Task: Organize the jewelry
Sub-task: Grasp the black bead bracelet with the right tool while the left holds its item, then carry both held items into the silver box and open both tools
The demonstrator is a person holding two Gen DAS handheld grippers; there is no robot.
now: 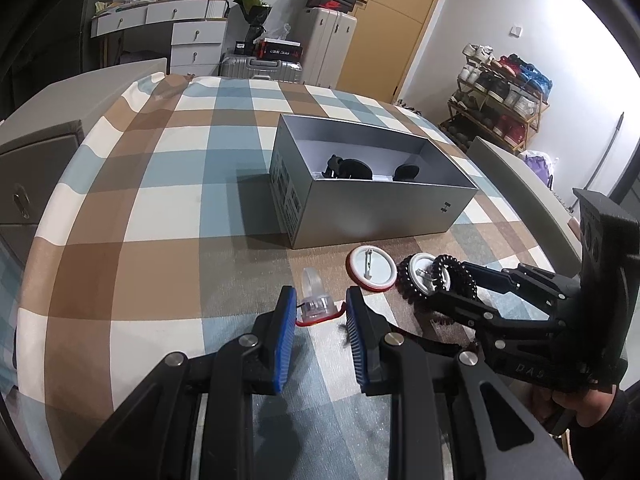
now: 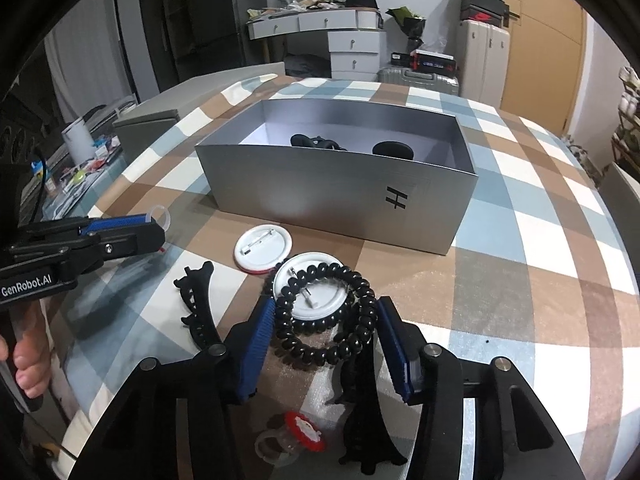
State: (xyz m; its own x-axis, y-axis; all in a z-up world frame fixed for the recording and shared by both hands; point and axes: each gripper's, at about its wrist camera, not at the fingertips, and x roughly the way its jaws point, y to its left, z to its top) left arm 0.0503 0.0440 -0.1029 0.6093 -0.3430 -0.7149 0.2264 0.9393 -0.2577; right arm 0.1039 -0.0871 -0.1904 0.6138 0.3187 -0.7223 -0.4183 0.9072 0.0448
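The open grey cardboard box [image 2: 340,196] stands in the middle of the bench covered in a blue, brown and white checked cloth [image 1: 160,208]. Two dark pieces already lie inside it: a black claw-shaped hair clip [image 1: 347,168] on the left and a round black item [image 1: 406,171] on the right. By that count the sorting looks begun but far from done.

Most of the jewelry is on the cloth near the box. A round white pin badge with a red rim [image 2: 262,248], back side up, lies just in front of the box. Beside it a second white badge [image 2: 316,292] has a black spiral hair tie [image 2: 320,316] resting partly over it. A black toothed hair clip [image 2: 196,304] lies to the left, another black clip [image 2: 362,420] near the camera, and a clear plastic ring with a red top [image 2: 292,436] beside that.

The right tool [image 2: 324,344] is spread open around the spiral tie, not yet closed on it. The left tool [image 1: 320,316] brackets a clear ring with a red base [image 1: 316,300]; its pads [image 1: 285,336] stand apart from it, so it grips nothing yet.
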